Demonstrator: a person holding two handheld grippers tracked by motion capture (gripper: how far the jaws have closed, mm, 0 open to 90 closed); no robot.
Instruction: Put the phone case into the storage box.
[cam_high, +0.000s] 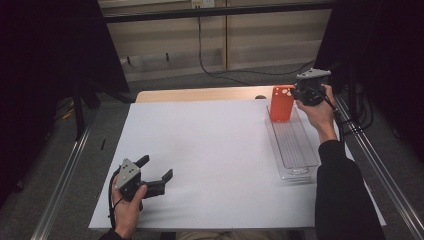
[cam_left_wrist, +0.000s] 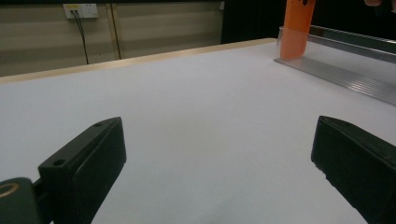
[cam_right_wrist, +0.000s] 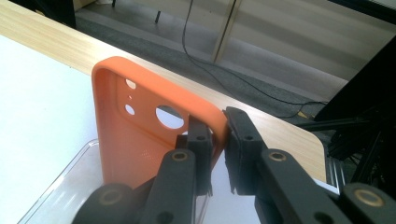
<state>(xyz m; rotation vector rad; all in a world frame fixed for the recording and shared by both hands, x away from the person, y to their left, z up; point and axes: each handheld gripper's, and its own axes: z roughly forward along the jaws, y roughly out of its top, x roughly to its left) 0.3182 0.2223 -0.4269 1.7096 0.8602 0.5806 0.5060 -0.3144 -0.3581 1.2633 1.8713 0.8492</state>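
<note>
The right gripper (cam_right_wrist: 218, 140) is clamped on the top edge of the orange phone case (cam_right_wrist: 140, 140), which stands upright, long axis vertical, lower end inside the clear tray (cam_high: 292, 145), probably touching its floor. The left gripper (cam_high: 155, 172) sits wide open, holding nothing.

Two black handheld grippers, one black sleeve

The left gripper (cam_high: 157, 170) has blocky matt-black jaws with small screw holes, a grey three-cornered plate dotted with dark screws on top, and a black cable looping by the left hand (cam_high: 127, 207). The right gripper (cam_high: 296, 91) carries the same grey plate; its black linkage bars pivot on brass-coloured ringed pins. A black cable trails past the right hand (cam_high: 316, 111), whose arm wears a long black sleeve (cam_high: 340, 195).
</note>
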